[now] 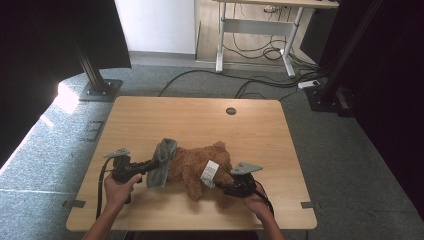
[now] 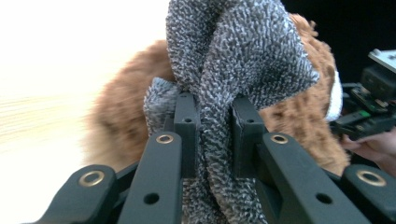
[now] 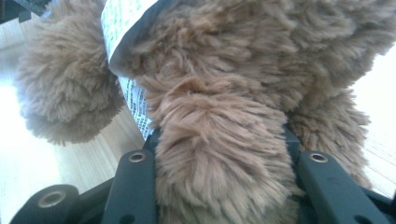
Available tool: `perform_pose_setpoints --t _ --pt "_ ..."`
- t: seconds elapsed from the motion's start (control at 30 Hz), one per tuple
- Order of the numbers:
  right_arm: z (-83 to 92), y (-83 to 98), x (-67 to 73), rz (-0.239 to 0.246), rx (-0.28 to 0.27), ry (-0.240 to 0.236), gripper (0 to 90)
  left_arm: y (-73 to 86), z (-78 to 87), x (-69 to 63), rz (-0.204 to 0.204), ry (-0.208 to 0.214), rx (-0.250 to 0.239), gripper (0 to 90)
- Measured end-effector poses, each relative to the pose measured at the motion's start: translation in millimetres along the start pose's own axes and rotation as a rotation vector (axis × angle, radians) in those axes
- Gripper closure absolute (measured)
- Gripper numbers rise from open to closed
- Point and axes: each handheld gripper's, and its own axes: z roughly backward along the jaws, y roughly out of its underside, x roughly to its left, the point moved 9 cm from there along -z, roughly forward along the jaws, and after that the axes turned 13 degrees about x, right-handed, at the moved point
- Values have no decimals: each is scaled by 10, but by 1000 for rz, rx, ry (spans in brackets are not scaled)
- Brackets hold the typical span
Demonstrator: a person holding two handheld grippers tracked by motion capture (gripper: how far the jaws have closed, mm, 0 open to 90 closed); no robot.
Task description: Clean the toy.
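1. The left gripper is clamped on a fold of grey knitted cloth; in the left gripper view its two black jaws press the fabric from both sides
2. The right gripper is clamped on a furry limb of the brown teddy bear; in the right gripper view the plush bulges between the jaws
3. The cloth sits against the bear's left end, touching the fur
4. A white printed label hangs off the bear just beside the right gripper
5. The bear lies on its side on the wooden table, near the front edge, between the two hands
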Motion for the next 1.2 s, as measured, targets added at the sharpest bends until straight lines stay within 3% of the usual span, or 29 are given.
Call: perform_pose_setpoints --t 0.13,0.23,0.3,0.43,0.5,0.6,0.73,0.93,1.13,1.2 --pt "-5 5 -15 4 -7 -4 569 26 7 98 31 6 11 753" --pt "-3 13 -10 12 -7 -5 569 61 22 190 32 -54 32 752" --pt "-2 17 -9 9 -10 -4 569 113 22 291 58 -79 49 752" --pt "-8 24 2 16 -13 0 570 115 62 263 64 -51 21 752" --pt "-16 31 3 21 -11 6 572 21 143 127 52 -18 -21 752" --pt "-33 24 12 27 -8 14 573 -143 222 -119 -13 14 -49 752" --pt "-70 5 40 39 -2 30 574 -335 124 -441 -76 68 -42 751" --pt "-81 3 43 52 1 42 574 -540 -336 -802 -120 132 17 749" --pt "-86 4 22 75 7 69 577 -654 -828 -1112 -143 185 110 745" --pt "-81 8 5 78 12 78 578 -663 -943 -1141 -143 170 134 744"
